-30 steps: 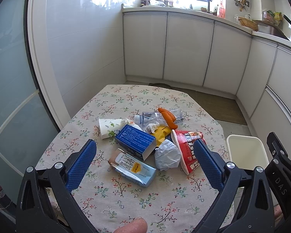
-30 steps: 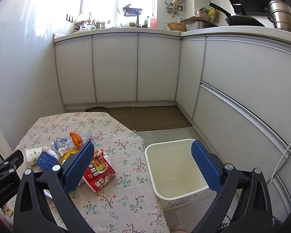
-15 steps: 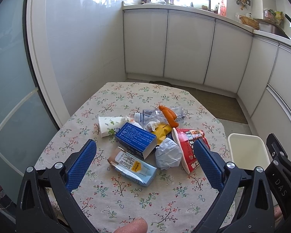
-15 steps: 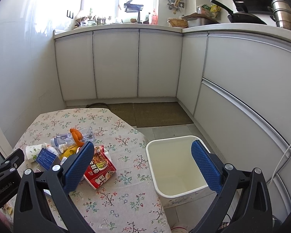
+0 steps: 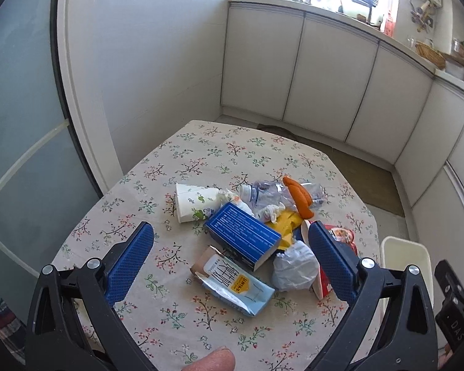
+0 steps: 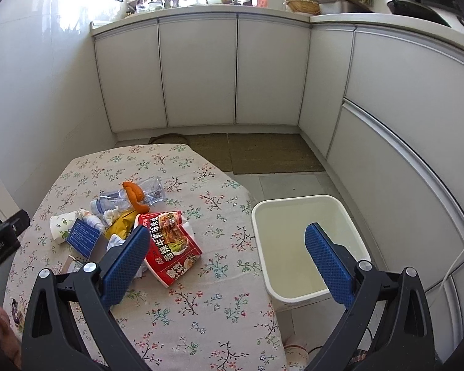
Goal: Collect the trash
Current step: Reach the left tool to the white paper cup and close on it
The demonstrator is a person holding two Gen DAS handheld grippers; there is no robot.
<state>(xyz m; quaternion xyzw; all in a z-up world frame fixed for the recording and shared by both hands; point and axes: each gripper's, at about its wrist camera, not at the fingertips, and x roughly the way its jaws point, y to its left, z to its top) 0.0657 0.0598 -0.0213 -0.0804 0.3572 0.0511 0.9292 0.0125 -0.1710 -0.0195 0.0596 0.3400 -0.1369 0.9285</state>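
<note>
Blue-padded, jaws apart on both left gripper [image 5: 229, 258] and right gripper [image 6: 225, 258], empty, hovering mid-frame over trash pile [image 5: 250, 232]; next, probably descending, pinching one piece for the bin [image 6: 352, 216].

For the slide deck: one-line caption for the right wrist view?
Open right gripper above floral table, trash pile led by red noodle package, empty white bin beside it.

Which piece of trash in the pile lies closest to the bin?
The red noodle packet. It sits at the pile's edge on the white bin's side, while the paper cup and blue box lie on the far side.
</note>
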